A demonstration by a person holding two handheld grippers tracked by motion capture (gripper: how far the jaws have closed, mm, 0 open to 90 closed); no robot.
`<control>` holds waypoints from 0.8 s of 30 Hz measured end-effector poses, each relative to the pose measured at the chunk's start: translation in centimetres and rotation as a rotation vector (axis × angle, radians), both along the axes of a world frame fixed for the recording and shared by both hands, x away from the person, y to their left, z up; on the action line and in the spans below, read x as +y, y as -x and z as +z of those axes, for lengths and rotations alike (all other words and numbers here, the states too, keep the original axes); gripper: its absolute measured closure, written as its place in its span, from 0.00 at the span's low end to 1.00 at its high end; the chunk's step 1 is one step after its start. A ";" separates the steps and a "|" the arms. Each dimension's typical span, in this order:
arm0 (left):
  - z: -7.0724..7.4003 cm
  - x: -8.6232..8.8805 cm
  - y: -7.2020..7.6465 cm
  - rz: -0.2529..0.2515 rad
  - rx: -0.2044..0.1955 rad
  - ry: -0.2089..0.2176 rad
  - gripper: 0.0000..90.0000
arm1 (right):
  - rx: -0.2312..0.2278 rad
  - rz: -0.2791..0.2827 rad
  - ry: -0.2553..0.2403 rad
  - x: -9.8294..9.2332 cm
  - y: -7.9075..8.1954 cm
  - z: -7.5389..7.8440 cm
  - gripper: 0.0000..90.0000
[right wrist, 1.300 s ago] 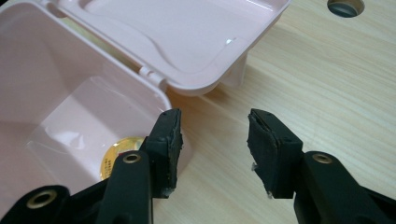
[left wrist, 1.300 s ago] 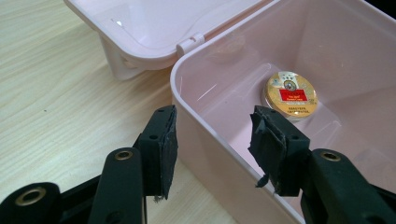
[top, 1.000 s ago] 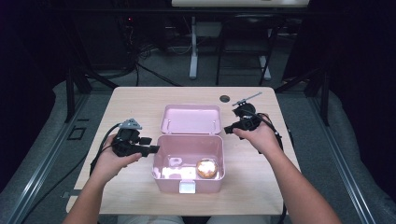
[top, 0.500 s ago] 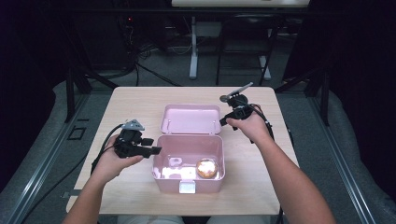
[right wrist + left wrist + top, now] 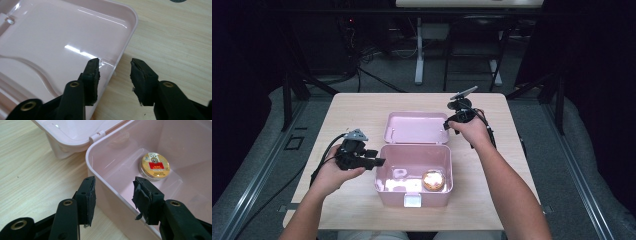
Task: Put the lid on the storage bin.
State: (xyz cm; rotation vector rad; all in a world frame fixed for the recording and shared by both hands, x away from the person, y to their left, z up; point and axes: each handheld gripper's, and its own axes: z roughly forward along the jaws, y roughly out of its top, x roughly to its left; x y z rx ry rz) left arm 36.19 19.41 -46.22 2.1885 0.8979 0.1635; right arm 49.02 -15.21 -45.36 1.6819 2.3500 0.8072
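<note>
Table (image 5: pixel 362 107), light wood, pink plastic box (image 5: pixel 414 197) on it; dim room, possibly grey carpet. Left gripper (image 5: pixel 113 195) straddles the box wall, right gripper (image 5: pixel 113 75) the lid (image 5: pixel 62 45) rim, both closing, not pressing.

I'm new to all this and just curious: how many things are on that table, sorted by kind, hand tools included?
Pink box with open lid: 1
Round gold tin in the box: 1
Small dark disc on the table: 1
Hand-held tools, left gripper and right gripper: 2
Total: 5

Wood table (image 5: pixel 352 107), open pink box (image 5: pixel 412 197) w/ lid (image 5: pixel 417 127)
</note>
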 end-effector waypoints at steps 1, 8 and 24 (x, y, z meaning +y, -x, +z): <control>0.0 0.0 0.0 -0.005 0.000 0.003 0.58 | 0.005 -0.002 -0.006 0.0 -0.2 -0.1 0.67; -0.1 0.0 0.1 -0.009 -0.006 -0.004 0.64 | 0.015 -0.043 0.001 0.2 -1.4 -0.8 0.72; 0.0 0.1 0.1 -0.014 -0.014 -0.006 0.70 | 0.016 -0.109 0.006 1.3 -3.5 -2.2 0.79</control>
